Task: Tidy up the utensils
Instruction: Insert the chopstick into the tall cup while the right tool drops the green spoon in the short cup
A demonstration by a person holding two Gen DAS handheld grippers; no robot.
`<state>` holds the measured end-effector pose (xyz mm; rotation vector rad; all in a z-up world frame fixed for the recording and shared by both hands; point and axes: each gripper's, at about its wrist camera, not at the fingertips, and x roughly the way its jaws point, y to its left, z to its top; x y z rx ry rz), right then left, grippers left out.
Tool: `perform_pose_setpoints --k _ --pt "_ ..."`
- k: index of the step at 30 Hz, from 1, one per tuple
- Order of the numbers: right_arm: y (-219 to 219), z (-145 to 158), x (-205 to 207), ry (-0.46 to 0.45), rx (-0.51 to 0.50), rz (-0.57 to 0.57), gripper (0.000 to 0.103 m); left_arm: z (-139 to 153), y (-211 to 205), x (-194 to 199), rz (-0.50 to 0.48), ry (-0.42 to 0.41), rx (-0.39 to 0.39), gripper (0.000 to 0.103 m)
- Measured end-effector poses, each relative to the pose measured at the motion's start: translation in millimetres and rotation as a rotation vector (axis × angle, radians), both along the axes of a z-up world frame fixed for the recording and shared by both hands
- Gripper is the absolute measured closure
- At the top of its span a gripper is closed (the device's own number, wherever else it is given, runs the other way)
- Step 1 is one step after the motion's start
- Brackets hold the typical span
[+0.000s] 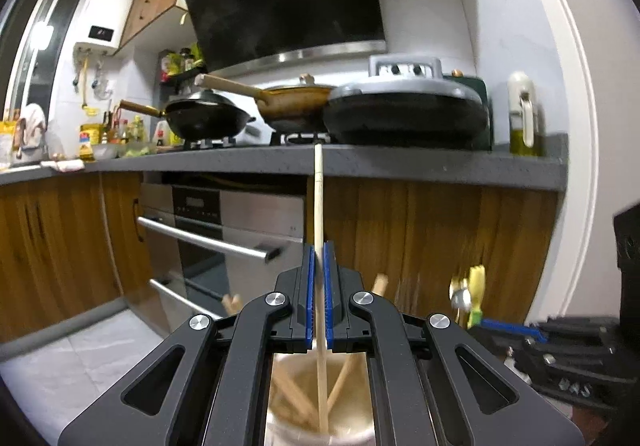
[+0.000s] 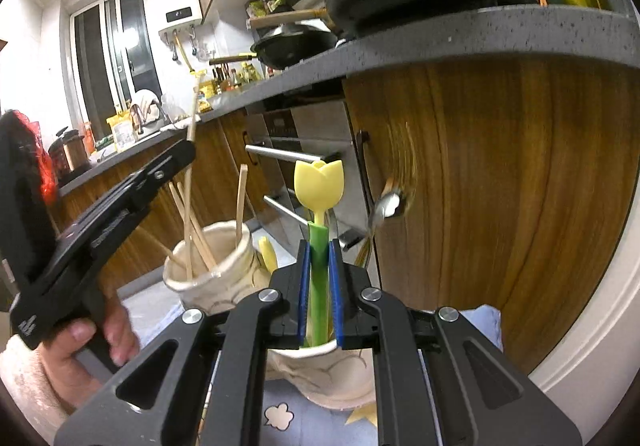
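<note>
The left claw [image 1: 319, 298] grips a chopstick [image 1: 318, 202] and the right claw [image 2: 319, 294] a tulip spoon [image 2: 319, 182], each above its cup [image 2: 208, 270], so tilting might tip them.

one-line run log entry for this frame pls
left gripper: shut on chopstick, over chopstick cup | right gripper: shut on tulip spoon, over second cup
</note>
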<state>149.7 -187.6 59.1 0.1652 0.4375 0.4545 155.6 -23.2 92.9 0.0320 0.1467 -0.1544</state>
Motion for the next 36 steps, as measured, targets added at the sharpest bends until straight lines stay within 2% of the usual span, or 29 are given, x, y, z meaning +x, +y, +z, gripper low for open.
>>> perform_pose_setpoints --k 4,13,15,17,19,22,27,31,33,35,36 --pt "4 -7 -3 0.010 -0.023 0.002 0.094 -5 -1 -21 -0.017 0.036 0.051 0.098" --pt "10 -18 -5 0.039 -0.048 -0.005 0.094 -22 4 -42 -0.020 0.182 0.072 0.098" --pt "10 -19 -4 0.047 -0.046 -0.009 0.094 -24 5 -41 -0.016 0.199 0.071 0.097" --pt "11 -18 -4 0.054 -0.050 -0.004 0.093 -26 7 -41 -0.012 0.214 0.069 0.089" --pt "11 -18 -5 0.054 -0.058 -0.007 0.089 -26 9 -41 -0.015 0.225 0.059 0.083" --pt "10 -17 -9 0.055 -0.053 -0.010 0.076 -25 10 -44 -0.017 0.224 0.055 0.083" --pt "5 -16 -21 0.053 -0.051 -0.027 0.074 -27 15 -60 -0.021 0.222 0.049 0.079" --pt "0 -24 -40 0.058 -0.089 -0.039 0.074 -38 21 -79 -0.013 0.243 0.051 0.079" --pt "-2 -32 -50 0.064 -0.114 -0.040 0.074 -47 24 -86 -0.009 0.261 0.045 0.076" --pt "-3 -40 -61 0.058 -0.147 -0.054 0.073 -57 28 -91 0.000 0.280 0.034 0.069" --pt "-3 -44 -65 0.051 -0.161 -0.062 0.069 -62 29 -93 0.005 0.290 0.029 0.067"
